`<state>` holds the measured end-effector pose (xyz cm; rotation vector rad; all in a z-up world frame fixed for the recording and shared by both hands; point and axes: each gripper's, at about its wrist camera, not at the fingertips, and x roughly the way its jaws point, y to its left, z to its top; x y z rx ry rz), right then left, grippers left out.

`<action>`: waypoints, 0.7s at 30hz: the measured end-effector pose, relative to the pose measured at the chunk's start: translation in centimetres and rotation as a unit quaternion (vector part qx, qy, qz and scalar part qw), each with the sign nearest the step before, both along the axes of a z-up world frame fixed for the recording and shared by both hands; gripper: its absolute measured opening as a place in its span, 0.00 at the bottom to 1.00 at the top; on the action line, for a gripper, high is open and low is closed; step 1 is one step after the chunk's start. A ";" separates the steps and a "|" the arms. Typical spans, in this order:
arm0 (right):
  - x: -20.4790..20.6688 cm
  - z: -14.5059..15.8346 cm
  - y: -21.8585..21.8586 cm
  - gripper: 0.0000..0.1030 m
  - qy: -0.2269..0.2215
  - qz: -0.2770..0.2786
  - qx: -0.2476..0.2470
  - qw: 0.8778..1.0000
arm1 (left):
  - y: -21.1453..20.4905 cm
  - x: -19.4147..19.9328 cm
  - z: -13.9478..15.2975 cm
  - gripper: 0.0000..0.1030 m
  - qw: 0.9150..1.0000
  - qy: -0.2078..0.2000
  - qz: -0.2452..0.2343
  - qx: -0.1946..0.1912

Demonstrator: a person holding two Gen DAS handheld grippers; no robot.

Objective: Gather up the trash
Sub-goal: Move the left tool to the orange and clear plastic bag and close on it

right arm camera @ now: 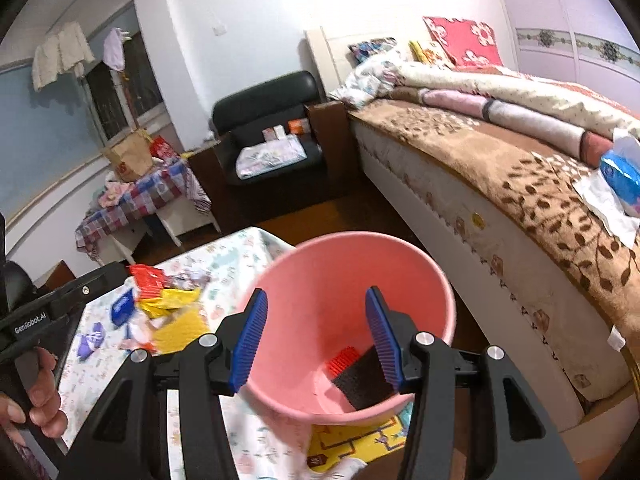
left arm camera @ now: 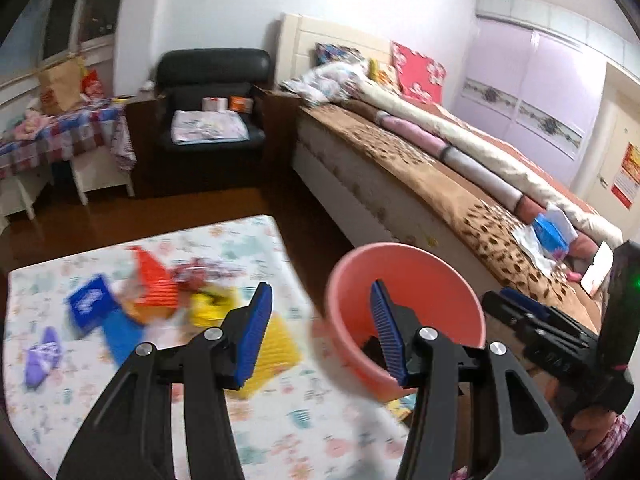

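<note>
A pink bucket (left arm camera: 404, 280) stands at the right edge of a table with a floral cloth (left arm camera: 280, 420); it also shows in the right wrist view (right arm camera: 320, 280). Inside it lie a red ribbed piece (right arm camera: 343, 360) and a black piece (right arm camera: 360, 384). Trash lies on the cloth: a red wrapper (left arm camera: 154, 280), blue packet (left arm camera: 90, 300), yellow wrapper (left arm camera: 208, 308), yellow ribbed piece (left arm camera: 276, 344), purple wrapper (left arm camera: 42, 356). My left gripper (left arm camera: 320, 328) is open and empty, right of the pile. My right gripper (right arm camera: 316, 334) is open and empty over the bucket.
A bed (left arm camera: 440, 168) with a brown leaf blanket runs along the right, with a blue packet (left arm camera: 550, 234) on it. A black armchair (left arm camera: 212, 96) stands at the back. A side table with a checked cloth (left arm camera: 64, 132) is at the back left. The floor is dark wood.
</note>
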<state>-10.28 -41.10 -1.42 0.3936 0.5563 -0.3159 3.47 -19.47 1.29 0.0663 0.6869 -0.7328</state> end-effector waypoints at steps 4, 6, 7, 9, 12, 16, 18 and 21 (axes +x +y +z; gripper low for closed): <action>0.7 0.9 2.8 0.49 -0.009 0.023 -0.014 1.000 | 5.3 0.6 1.1 0.50 0.999 -0.010 0.050 -0.008; 1.0 1.1 4.2 0.49 -0.014 0.031 -0.020 0.999 | 7.2 0.7 1.2 0.50 0.998 -0.013 0.066 -0.008; 1.3 1.2 5.1 0.49 -0.016 0.035 -0.021 0.999 | 8.5 0.7 1.2 0.50 0.997 -0.016 0.077 -0.005; 1.7 1.1 6.0 0.49 -0.016 0.044 -0.018 0.999 | 10.2 0.9 1.2 0.50 0.996 -0.022 0.090 0.000; 2.5 0.7 7.8 0.49 -0.007 0.063 -0.019 0.998 | 12.7 1.2 0.9 0.50 0.993 -0.023 0.113 0.005; 3.4 -0.2 9.5 0.49 0.003 0.082 -0.018 0.997 | 15.4 1.7 -0.8 0.50 0.991 -0.014 0.134 0.011; 3.9 -0.7 10.4 0.49 0.011 0.090 -0.019 0.996 | 16.1 1.8 -1.8 0.50 0.991 -0.003 0.134 0.015; 4.8 -1.8 11.2 0.49 0.025 0.102 -0.018 0.994 | 16.5 1.9 -3.6 0.50 0.991 0.016 0.133 0.022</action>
